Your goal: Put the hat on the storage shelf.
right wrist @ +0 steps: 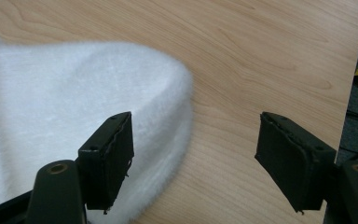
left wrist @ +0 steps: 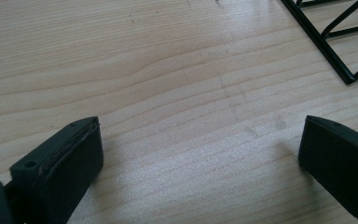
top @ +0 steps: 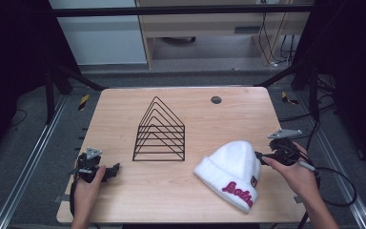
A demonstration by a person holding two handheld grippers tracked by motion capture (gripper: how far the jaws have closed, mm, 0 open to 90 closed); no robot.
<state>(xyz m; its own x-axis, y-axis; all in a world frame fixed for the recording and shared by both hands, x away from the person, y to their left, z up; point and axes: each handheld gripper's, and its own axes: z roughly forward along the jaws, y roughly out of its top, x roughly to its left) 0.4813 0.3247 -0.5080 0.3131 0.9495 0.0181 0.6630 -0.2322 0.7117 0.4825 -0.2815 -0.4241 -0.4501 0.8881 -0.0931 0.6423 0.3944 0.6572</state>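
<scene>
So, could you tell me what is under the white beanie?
The white beanie lies flat on the wooden table, which shows bare around it. Whatever lies beneath or inside it is covered.

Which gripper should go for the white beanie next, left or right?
Right. The right gripper sits open at the white beanie's edge, one jaw over its fabric. The left gripper is open over bare table, beyond the wire rack.

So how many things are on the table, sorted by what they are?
Hats: 1, the white beanie
Wire racks: 1, the black rack
Grippers: 2, the left gripper and the right gripper
Total: 4
</scene>
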